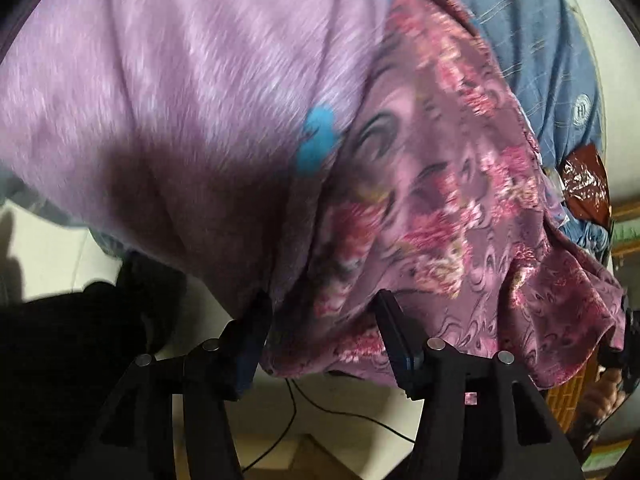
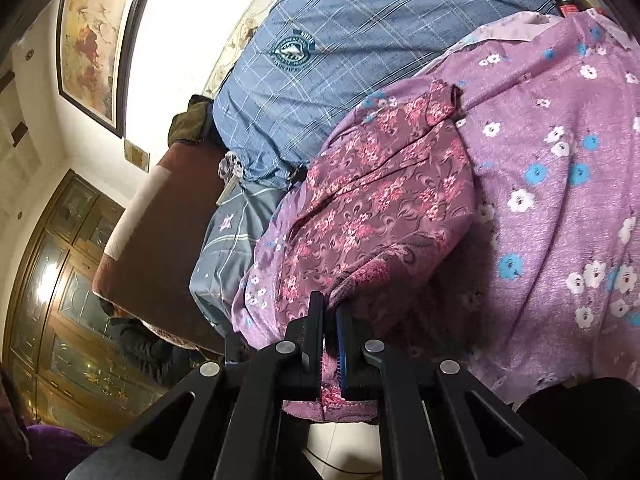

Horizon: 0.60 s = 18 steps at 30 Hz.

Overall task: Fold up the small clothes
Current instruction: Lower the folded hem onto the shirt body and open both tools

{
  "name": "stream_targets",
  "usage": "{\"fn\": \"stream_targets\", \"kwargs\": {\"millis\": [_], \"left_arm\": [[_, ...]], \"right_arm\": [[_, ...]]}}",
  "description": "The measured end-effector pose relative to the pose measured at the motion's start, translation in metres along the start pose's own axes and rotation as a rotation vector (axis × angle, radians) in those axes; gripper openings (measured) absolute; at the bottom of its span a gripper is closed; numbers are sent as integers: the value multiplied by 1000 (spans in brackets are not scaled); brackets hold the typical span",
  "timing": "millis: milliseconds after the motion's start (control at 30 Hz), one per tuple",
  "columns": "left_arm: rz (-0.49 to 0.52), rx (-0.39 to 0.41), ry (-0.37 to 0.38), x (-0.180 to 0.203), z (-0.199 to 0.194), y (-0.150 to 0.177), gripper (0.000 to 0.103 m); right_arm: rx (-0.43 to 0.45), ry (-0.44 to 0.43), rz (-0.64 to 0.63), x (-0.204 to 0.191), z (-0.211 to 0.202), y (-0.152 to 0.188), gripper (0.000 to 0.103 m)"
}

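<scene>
**Floppy little garment, grab it by the hem**

Right claw (image 2: 330, 312) is pinched tight on the edge of the pink flowered garment (image 2: 380, 200). Left claw (image 1: 320, 320) sits spread apart, cloth between its fingers, not gripping. The garment's draped on the purple blanket (image 2: 560, 200) over the bed. Looks thin, light, slippery; corners seem safest.

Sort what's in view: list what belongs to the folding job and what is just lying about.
Job:
- maroon garment with pink floral print
- right gripper, shut on its edge
- left gripper, open at its hem

Lying about:
- lilac fleece blanket with white and blue flowers
- blue plaid quilt
- framed painting
- black cable
</scene>
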State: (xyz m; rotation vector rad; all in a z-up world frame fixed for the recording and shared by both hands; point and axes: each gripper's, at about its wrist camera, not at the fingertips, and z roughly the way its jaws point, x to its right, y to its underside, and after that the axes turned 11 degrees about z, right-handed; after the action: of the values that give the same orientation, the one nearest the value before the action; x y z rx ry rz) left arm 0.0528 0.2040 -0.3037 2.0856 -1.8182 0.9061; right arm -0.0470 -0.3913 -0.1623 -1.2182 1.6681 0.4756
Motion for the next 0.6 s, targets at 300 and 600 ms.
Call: {"fn": "stream_targets", "kwargs": {"millis": [300,600], "left_arm": [[160,8,15,25,1,-3,5],[236,132,272,52,-67,-1,5]], "right_arm": [[-7,13,-5,-2,3,5,5],[60,7,-69,-24,-25,-8,5]]}}
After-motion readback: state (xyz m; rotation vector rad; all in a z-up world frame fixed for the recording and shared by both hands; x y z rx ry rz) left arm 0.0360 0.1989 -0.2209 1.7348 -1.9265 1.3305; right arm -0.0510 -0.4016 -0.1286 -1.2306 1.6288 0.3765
